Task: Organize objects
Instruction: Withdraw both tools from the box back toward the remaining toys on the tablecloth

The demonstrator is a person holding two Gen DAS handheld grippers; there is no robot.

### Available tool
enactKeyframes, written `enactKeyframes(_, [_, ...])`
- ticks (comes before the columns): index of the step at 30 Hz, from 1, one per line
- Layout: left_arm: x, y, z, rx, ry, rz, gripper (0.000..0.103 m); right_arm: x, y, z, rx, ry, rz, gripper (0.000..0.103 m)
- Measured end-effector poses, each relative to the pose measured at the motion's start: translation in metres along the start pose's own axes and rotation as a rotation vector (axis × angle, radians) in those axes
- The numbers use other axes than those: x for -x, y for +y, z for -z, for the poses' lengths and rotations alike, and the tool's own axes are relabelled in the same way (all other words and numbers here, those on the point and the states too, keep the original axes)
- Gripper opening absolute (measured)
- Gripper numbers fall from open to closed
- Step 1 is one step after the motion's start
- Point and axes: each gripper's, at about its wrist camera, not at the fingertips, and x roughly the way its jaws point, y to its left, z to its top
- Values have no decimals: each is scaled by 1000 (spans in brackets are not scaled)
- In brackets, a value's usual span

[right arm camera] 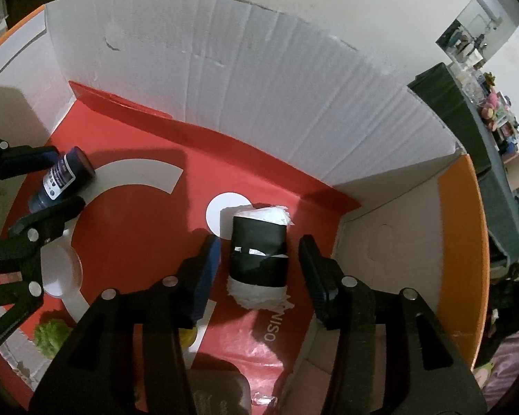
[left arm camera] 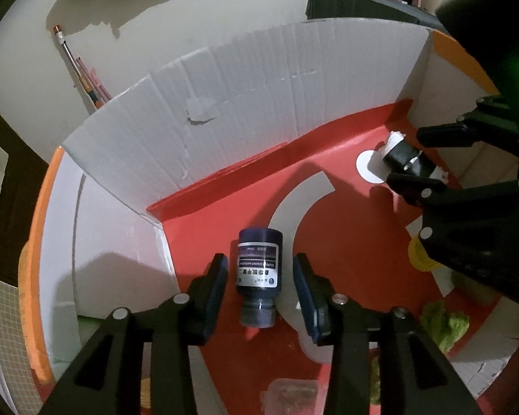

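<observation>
A dark blue bottle (left arm camera: 258,276) with a label lies on its side on the red floor of an open cardboard box (left arm camera: 245,103). My left gripper (left arm camera: 259,287) is open, one finger on each side of the bottle, not touching it. A white roll wrapped in a black band (right arm camera: 258,259) lies on the box floor near the right corner. My right gripper (right arm camera: 259,269) is open and straddles it with gaps on both sides. The roll (left arm camera: 403,157) and right gripper (left arm camera: 415,157) also show in the left wrist view; the bottle (right arm camera: 64,176) and left gripper (right arm camera: 57,180) in the right wrist view.
The box has white corrugated walls (right arm camera: 259,86) and orange flaps (right arm camera: 460,242). Inside lie a green fuzzy item (left arm camera: 444,325), a yellow object (left arm camera: 420,256), a clear plastic container (left arm camera: 292,396) and a white lid (right arm camera: 60,269). Pens (left arm camera: 83,69) lie outside on the table.
</observation>
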Motion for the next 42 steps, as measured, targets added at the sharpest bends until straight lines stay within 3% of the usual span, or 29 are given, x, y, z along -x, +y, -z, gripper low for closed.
enactKeyframes(10, [5,6,-11,22,-28,22,42,20,-1,0,-24,-31,0,48])
enactKeyframes(20, [40,10,-6,51,-97,40,44,53,1,7,-58,-97,-18,50])
enactKeyframes(22, [43,17,-7,60,-114,48,44,64,1,11,-66,-118,-24,55])
enactKeyframes(33, [104,13,31,145,-260,75,59,119,-6,38,-130,-269,-49,63])
enactKeyframes(42, [147,15,67,198,-402,76,72,172,-8,84,-194,-409,-101,72])
